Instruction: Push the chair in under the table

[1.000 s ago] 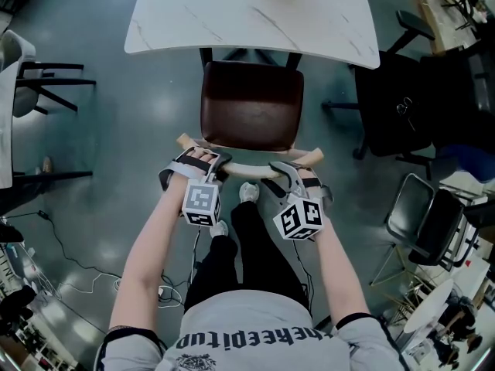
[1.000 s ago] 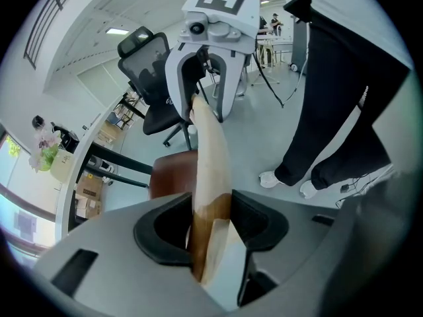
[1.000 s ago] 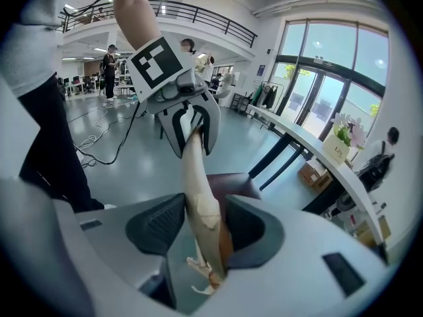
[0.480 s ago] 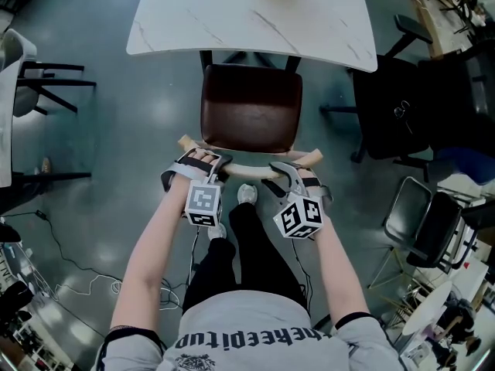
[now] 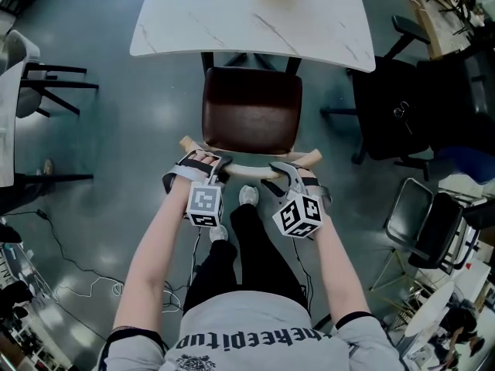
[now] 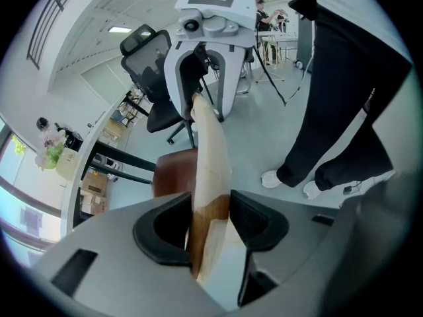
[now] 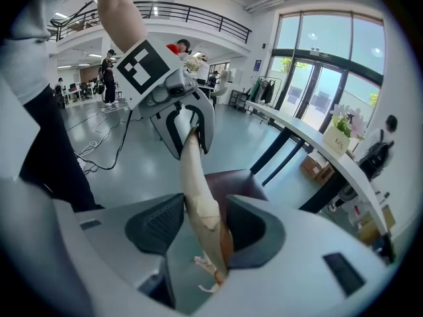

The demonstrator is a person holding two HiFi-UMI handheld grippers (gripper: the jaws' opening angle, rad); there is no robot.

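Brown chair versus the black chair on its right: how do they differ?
The brown chair has a brown seat and pale backrest; the black chair looks all black. The left gripper and right gripper clamp the brown chair's backrest; no gripper touches the black chair. Both stand by the white table.

The chair [image 5: 251, 110] stands upright on the floor, with a dark brown padded seat and a pale, curved wooden backrest [image 5: 249, 165]. It faces the white, marble-veined table [image 5: 232, 22]. The seat's front meets the middle of the table's near edge, and the rest lies outside it.
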